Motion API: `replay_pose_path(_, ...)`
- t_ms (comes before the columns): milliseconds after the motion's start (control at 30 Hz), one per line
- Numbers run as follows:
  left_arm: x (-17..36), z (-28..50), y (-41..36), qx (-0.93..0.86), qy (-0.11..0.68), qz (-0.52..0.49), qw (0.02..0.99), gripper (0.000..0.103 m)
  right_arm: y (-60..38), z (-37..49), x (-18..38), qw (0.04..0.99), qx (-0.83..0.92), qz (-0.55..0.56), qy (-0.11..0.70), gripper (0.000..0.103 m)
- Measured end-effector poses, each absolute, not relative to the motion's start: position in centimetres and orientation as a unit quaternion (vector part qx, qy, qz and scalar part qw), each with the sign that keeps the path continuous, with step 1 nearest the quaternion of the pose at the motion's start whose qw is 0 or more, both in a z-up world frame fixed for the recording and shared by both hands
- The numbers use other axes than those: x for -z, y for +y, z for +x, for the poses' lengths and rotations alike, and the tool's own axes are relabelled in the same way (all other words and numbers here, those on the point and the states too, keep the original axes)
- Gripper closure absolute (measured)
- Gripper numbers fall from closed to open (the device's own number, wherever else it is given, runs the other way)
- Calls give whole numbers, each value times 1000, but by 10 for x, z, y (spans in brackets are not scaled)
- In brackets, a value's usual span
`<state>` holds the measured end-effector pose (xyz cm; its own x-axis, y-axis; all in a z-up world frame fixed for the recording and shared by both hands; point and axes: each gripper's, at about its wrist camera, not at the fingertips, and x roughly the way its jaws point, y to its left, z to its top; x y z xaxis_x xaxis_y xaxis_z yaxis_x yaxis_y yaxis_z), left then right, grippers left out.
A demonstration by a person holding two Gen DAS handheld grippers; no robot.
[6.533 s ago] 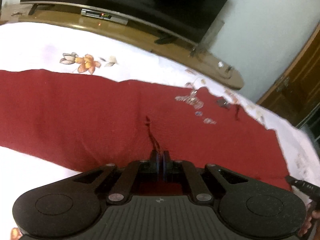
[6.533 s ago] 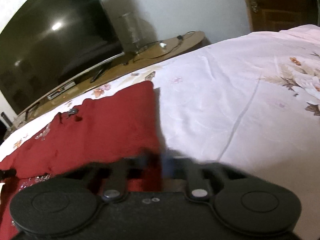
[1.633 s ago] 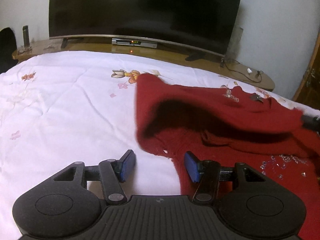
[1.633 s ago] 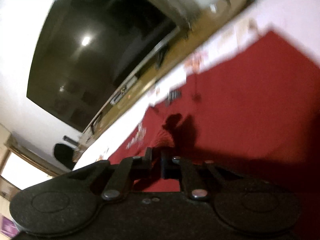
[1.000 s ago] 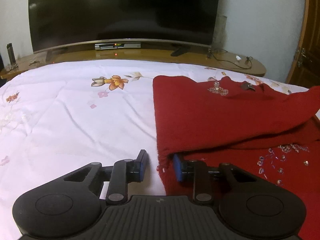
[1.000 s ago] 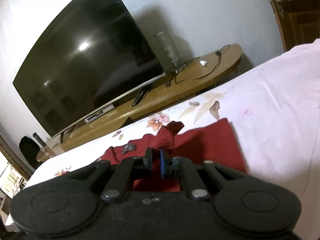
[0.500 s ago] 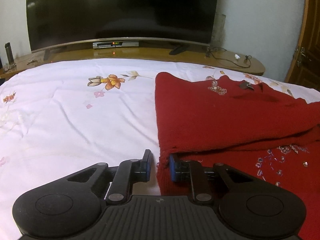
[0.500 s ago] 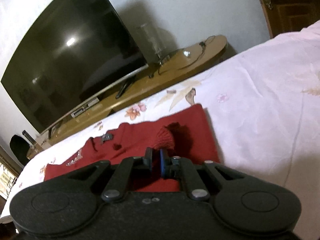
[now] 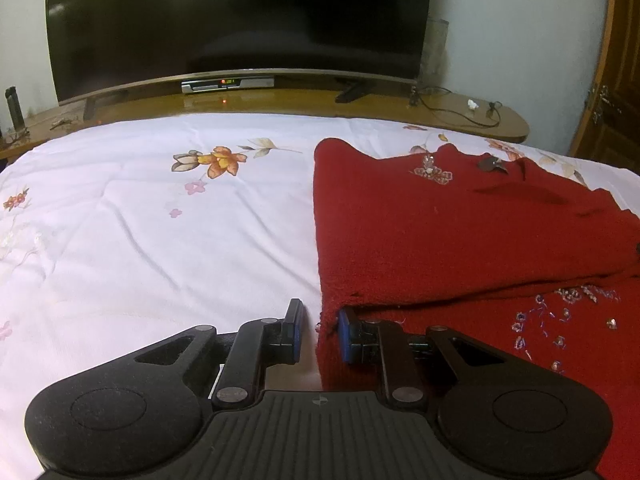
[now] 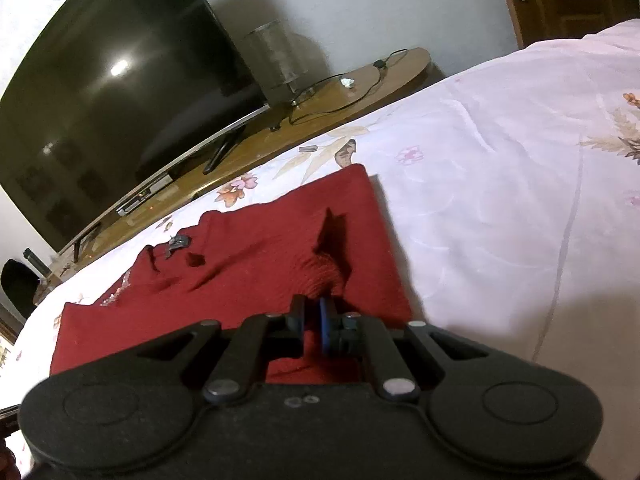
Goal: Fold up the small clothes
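Note:
A dark red knitted garment point(image 9: 440, 232) with bead trim lies folded over on the white flowered bedsheet point(image 9: 140, 232). My left gripper point(image 9: 319, 330) is open at its near left corner; the garment's edge sits between the jaws, and the right finger is under the folded flap. In the right wrist view the same garment point(image 10: 248, 256) lies flat. My right gripper point(image 10: 313, 318) is shut on a pinched ridge of its fabric near the right edge.
A large dark TV point(image 9: 240, 20) stands on a wooden console point(image 9: 460, 114) beyond the bed's far edge. A wooden door point(image 9: 616, 80) is at the right. Bare sheet point(image 10: 520, 200) spreads right of the garment.
The red garment's top layer has been brought over and now lies flat. My left gripper's jaws narrowed, then widened slightly around the garment edge. My right gripper lowered with the fabric.

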<state>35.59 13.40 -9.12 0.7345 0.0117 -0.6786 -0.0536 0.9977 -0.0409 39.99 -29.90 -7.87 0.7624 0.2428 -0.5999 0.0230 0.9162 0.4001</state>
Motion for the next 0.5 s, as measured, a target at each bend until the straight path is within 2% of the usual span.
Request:
replay_pose_path(300, 91, 357, 135, -15, 367, -29, 930, 85, -291, 390, 66, 928, -57, 180, 322, 95)
replay_pose_path(500, 92, 356, 134, -16, 367, -27, 930, 85, -291, 390, 71, 920, -35, 185, 345, 95)
